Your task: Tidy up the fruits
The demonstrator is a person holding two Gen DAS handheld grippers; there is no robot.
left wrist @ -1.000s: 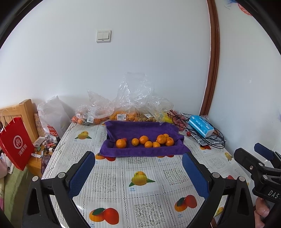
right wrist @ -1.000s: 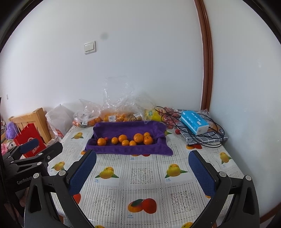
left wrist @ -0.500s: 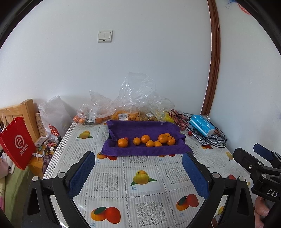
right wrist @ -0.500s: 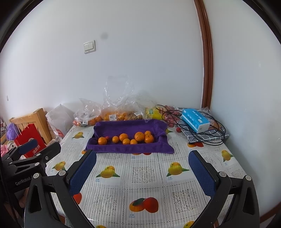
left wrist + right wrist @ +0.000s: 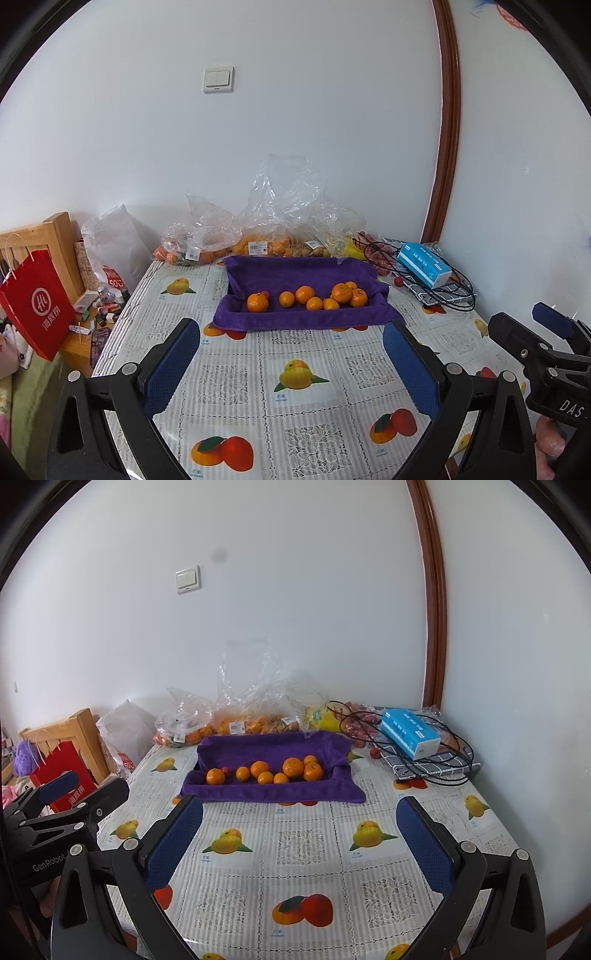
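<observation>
Several oranges (image 5: 306, 297) lie in a row on a purple cloth tray (image 5: 303, 271) in the middle of the table; the row also shows in the right wrist view (image 5: 266, 771) on the same tray (image 5: 269, 744). My left gripper (image 5: 291, 356) is open and empty, held well short of the tray over the near table. My right gripper (image 5: 299, 840) is open and empty, also short of the tray. Each gripper shows in the other's view, the right one (image 5: 546, 332) and the left one (image 5: 70, 797).
Clear plastic bags of fruit (image 5: 273, 229) stand behind the tray by the wall. A blue tissue box (image 5: 424, 264) lies on a black wire basket (image 5: 443, 295) at the back right. A red paper bag (image 5: 37, 302) hangs off a wooden chair (image 5: 55, 236) at the left. The table has a fruit-print cloth (image 5: 303, 376).
Both grippers have drawn slightly back and up from the tray; the table appears a little farther away. Jaws stay open.
</observation>
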